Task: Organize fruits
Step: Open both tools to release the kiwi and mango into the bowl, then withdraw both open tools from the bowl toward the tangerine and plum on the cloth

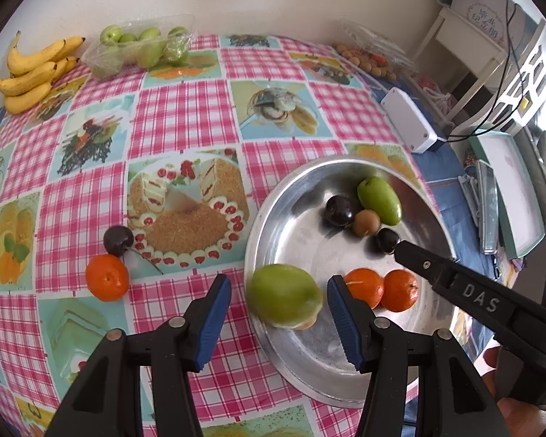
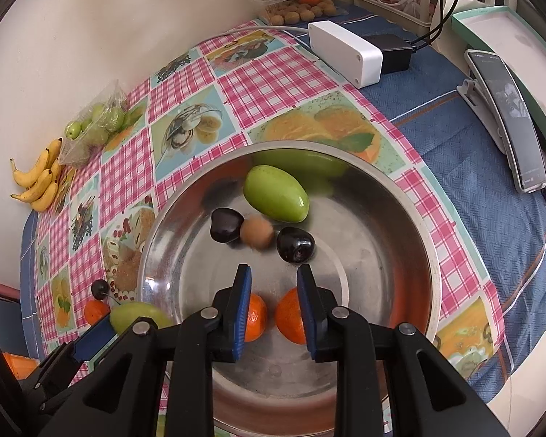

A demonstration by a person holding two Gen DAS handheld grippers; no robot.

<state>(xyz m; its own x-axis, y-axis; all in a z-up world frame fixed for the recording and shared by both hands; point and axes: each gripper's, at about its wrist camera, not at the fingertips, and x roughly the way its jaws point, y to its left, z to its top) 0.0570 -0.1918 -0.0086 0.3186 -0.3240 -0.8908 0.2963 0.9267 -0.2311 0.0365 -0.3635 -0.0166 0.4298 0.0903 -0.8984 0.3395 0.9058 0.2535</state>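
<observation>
Bowl (image 2: 400, 196) holds six so far: one green fruit (image 2: 276, 193), two dark cherries (image 2: 226, 225), a brown one, two oranges (image 2: 291, 316). My left gripper (image 1: 278, 300) fingers are spread around a second green fruit (image 1: 284, 295) at the rim, apparently not pinching. Right gripper (image 2: 274, 307) fingers look empty, nearly together. Left on surface: orange (image 1: 107, 277), cherry (image 1: 118, 240).
</observation>
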